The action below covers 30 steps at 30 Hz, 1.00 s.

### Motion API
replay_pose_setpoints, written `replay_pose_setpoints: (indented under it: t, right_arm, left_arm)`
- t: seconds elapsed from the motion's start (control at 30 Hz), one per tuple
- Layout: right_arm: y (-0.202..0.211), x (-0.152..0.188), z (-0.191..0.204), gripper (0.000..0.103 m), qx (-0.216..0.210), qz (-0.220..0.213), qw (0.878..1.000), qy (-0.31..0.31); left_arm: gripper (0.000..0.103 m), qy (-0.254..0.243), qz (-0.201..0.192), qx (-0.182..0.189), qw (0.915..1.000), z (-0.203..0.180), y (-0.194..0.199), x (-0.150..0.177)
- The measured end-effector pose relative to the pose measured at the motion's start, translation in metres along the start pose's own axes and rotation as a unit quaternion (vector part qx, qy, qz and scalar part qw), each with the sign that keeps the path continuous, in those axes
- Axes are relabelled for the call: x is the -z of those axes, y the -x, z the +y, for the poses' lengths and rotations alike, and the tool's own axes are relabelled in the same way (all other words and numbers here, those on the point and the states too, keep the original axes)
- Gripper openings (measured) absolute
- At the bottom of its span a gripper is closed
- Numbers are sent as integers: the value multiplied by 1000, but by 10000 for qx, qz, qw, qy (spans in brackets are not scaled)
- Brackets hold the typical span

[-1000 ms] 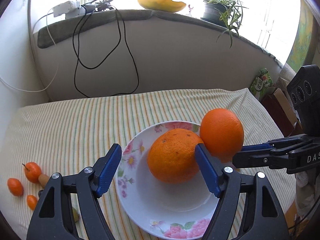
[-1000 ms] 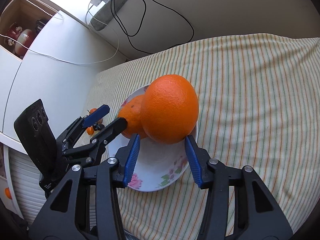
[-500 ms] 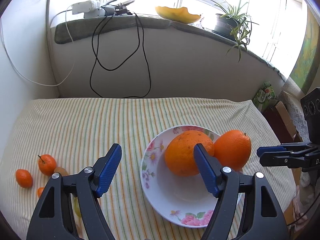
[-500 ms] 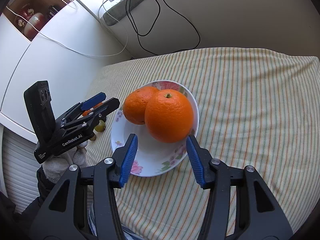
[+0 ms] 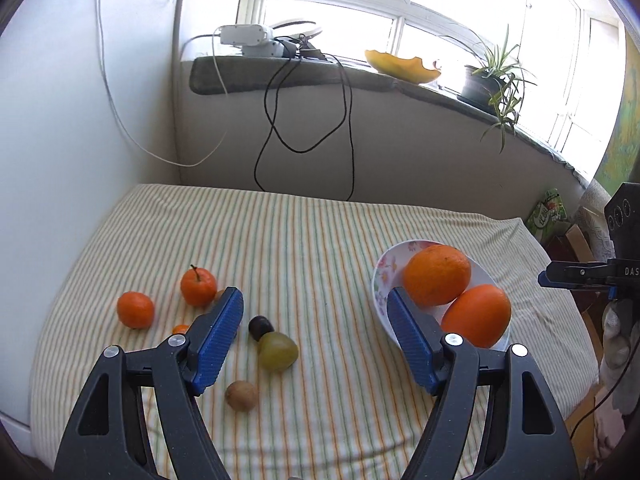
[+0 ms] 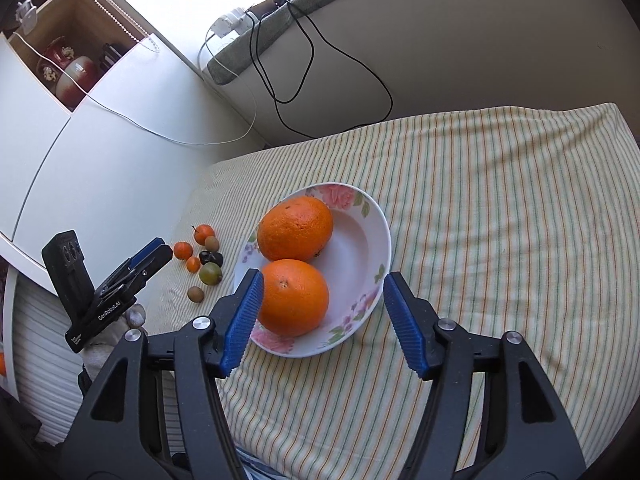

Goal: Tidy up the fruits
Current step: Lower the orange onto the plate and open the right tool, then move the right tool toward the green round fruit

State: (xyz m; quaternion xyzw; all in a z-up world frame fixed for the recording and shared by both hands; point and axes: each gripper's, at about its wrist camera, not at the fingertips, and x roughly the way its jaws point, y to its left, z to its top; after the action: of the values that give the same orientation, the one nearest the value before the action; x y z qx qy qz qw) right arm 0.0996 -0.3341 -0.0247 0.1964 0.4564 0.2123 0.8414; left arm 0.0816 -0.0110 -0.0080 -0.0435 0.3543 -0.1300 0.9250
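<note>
My right hand-held gripper (image 6: 322, 316) has just been opening, released, nothing pinched. Both oranges (image 6: 294, 297) sit in the plate (image 6: 376, 240). Left hand-held gripper (image 5: 314, 340) gapes empty; at its 12 o'clock the soft, slippery grape (image 5: 277, 351) wants gentle mid-body pinching.

"GenRobot.AI" on left gripper (image 6: 152, 254) body ("DAS" on right gripper (image 5: 576, 280))

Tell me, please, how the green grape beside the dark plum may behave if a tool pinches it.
The green grape looks round and glossy, so it may slip or roll on the striped cloth. It seems soft, so hard pinching might crush it. The dark plum touches it and may be nudged.
</note>
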Motion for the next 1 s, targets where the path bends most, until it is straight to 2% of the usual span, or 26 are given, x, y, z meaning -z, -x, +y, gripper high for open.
replay_pose_setpoints:
  t: [0.2,0.33,0.53,0.83,0.9,1.0]
  right_arm:
    - [2,6,23,65,81,-161,9993,322]
    - [4,9,41,78,97,-312,9978,569]
    - [0,13,72,80,199,-381,9932,1078]
    - [-22,25,124,80,119,-452,9794,1965]
    - [-31,27,137,80,153,-387,9755,2159]
    - [-45,30,157,80,131,-285,9695,2432]
  left_arm:
    - [74,272,-48,-204,9994,26,19,19]
    - [75,410,-86,-298,9987,36,30,29]
    - [74,486,-117,-444,9978,44,40,45]
    - [73,710,28,-380,9967,52,39,68]
    - [66,764,68,-305,9966,53,36,72]
    - [61,782,161,-191,9966,53,32,77]
